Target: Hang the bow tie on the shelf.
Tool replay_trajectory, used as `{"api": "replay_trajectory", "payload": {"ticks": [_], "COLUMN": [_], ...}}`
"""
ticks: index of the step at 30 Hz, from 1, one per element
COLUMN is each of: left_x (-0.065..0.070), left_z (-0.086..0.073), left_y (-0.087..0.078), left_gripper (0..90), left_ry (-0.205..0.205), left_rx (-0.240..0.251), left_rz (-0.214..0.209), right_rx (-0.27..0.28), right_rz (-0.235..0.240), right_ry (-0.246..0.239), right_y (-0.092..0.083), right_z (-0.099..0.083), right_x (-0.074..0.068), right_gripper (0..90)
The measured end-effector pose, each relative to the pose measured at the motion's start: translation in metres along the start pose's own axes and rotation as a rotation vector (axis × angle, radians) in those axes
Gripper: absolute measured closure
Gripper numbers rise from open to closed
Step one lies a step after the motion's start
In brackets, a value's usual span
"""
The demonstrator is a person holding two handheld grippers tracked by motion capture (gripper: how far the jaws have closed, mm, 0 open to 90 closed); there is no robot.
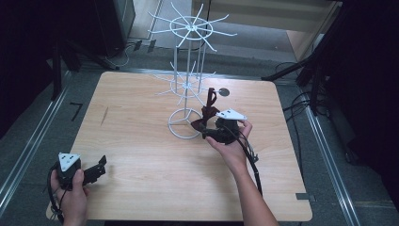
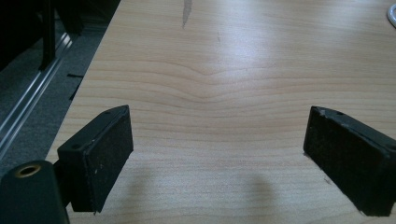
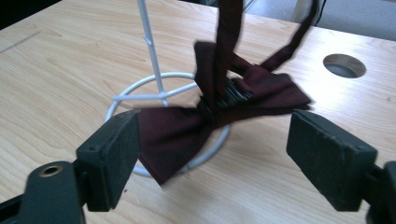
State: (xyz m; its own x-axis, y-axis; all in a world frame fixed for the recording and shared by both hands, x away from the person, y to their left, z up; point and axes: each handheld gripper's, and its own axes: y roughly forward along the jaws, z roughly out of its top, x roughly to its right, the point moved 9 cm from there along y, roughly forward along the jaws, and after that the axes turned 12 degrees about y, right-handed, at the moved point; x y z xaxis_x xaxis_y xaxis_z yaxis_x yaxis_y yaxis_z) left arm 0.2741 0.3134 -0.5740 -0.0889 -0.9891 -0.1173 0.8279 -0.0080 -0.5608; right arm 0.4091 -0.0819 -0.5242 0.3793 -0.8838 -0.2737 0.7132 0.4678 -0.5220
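Note:
A dark maroon bow tie (image 1: 206, 117) hangs by its strap just above the table, beside the base ring of a white wire rack (image 1: 187, 84). The strap rises toward one of the rack's lower arms. My right gripper (image 1: 209, 131) is open right behind the bow tie. In the right gripper view the bow tie (image 3: 233, 105) lies between the wide-apart jaws of the right gripper (image 3: 215, 127), its left wing beside the left pad, and the rack's pole (image 3: 150, 46) stands behind. My left gripper (image 1: 99, 168) is open and holds nothing at the table's front left corner; the left gripper (image 2: 219, 116) hovers over bare wood.
The light wooden table (image 1: 141, 141) has a round hole (image 1: 224, 92) behind the bow tie, also seen as the hole (image 3: 344, 65). The table's left edge (image 2: 88, 74) drops to grey floor with a metal rail. Dark stands and cables flank the table.

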Motion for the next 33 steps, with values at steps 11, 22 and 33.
{"api": "replay_trajectory", "payload": {"ticks": [11,22,33], "left_x": [0.0,0.0,0.0], "left_z": [0.0,0.0,0.0], "left_y": [0.0,0.0,-0.001], "left_gripper": [9.0,9.0,9.0], "left_ry": [0.002,0.002,0.001], "left_rx": [0.0,0.002,0.001], "left_rz": [0.001,0.003,0.003], "right_rx": [0.023,0.039,0.053], "right_rz": [-0.03,-0.076,-0.12], "right_ry": [0.023,0.068,0.108], "right_y": [-0.022,-0.046,-0.067], "right_z": [-0.008,-0.021,-0.036], "right_x": [0.025,0.058,0.087], "right_gripper": [16.6,17.1,17.3]}}
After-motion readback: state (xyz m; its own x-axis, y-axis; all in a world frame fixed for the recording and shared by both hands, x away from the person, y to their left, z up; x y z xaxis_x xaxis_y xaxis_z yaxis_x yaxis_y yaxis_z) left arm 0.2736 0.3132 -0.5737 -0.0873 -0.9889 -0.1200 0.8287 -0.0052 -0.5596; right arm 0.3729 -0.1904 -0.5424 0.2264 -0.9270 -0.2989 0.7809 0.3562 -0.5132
